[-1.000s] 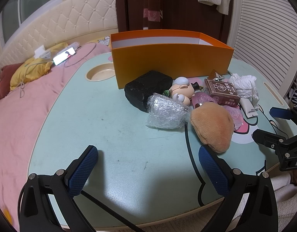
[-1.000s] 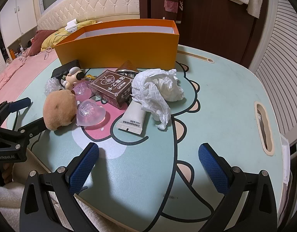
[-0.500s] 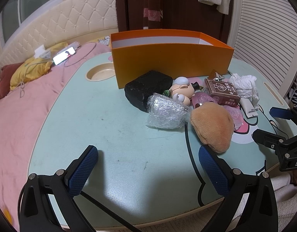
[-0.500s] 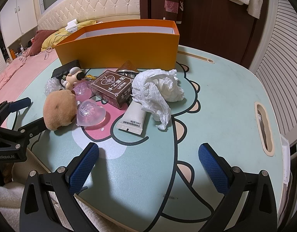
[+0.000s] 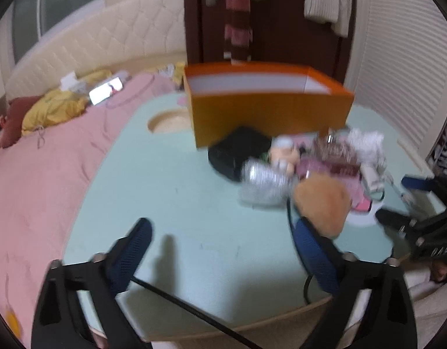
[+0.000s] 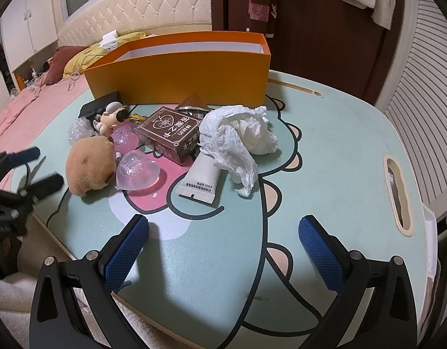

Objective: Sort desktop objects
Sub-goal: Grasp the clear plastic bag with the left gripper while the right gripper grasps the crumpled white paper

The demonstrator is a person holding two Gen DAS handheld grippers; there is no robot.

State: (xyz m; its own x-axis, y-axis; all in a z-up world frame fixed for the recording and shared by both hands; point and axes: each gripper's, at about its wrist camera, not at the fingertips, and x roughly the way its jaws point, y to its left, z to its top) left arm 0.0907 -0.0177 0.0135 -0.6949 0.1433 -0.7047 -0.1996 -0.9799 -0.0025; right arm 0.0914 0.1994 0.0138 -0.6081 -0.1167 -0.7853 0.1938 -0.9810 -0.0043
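A pile of small objects lies in front of the orange box (image 6: 179,67) on the mint table: a brown plush toy (image 6: 89,165), a clear heart-shaped piece (image 6: 136,171), a brown card box (image 6: 172,133), a white tube (image 6: 201,179), crumpled tissue (image 6: 241,136), a cartoon figurine (image 6: 113,116), a black pouch (image 5: 238,151) and a bubble-wrap wad (image 5: 261,183). My left gripper (image 5: 223,247) is open above the table's near-left part, its right finger close to the plush toy (image 5: 322,206). My right gripper (image 6: 223,247) stands open near the front edge, holding nothing.
A pink bed (image 5: 40,163) with a yellow cloth and a lit phone (image 5: 104,93) lies left of the table. The table has a round recess (image 5: 168,122) at the left and a slot (image 6: 398,195) at the right. A dark door and a slatted wall stand behind.
The left gripper has lifted and swung, blurring its view; the pile now sits lower and further right in it. The right gripper has stayed still.
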